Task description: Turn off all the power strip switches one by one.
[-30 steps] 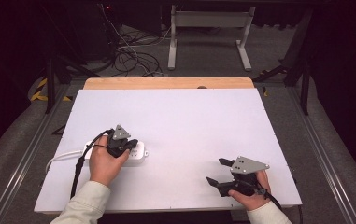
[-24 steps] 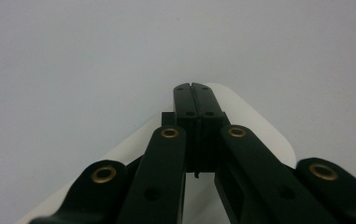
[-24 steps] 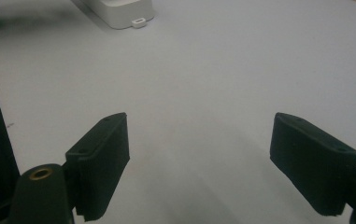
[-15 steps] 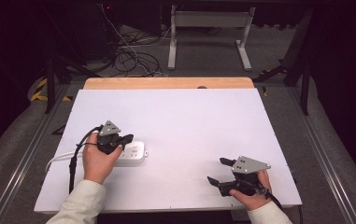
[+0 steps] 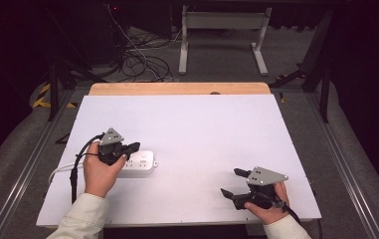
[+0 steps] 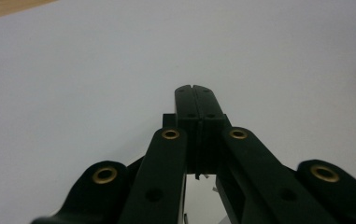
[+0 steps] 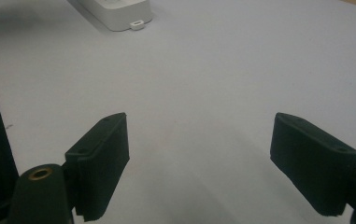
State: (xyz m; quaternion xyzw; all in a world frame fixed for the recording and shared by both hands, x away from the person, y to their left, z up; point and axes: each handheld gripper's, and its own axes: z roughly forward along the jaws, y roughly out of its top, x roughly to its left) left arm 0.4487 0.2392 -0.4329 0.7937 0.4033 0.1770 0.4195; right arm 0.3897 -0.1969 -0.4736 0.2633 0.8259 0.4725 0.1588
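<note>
Left gripper (image 5: 127,148) clenched empty over white power strip (image 5: 140,163); right gripper (image 5: 233,182) spread, idle. Likely approach step; next, opening needed.

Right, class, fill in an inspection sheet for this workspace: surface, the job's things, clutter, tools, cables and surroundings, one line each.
Surface: white table top with a wooden strip along its far edge.
Job's things: white power strip lying flat at the left side.
Clutter: nothing seen.
Tools: left tool over the power strip, jaws closed together, holding nothing; right tool at the near right, jaws wide apart, empty.
Cables: white lead runs left from the power strip; black cable trails from the left tool.
Surroundings: dark floor, loose wires and a grey metal stand beyond the table.
</note>
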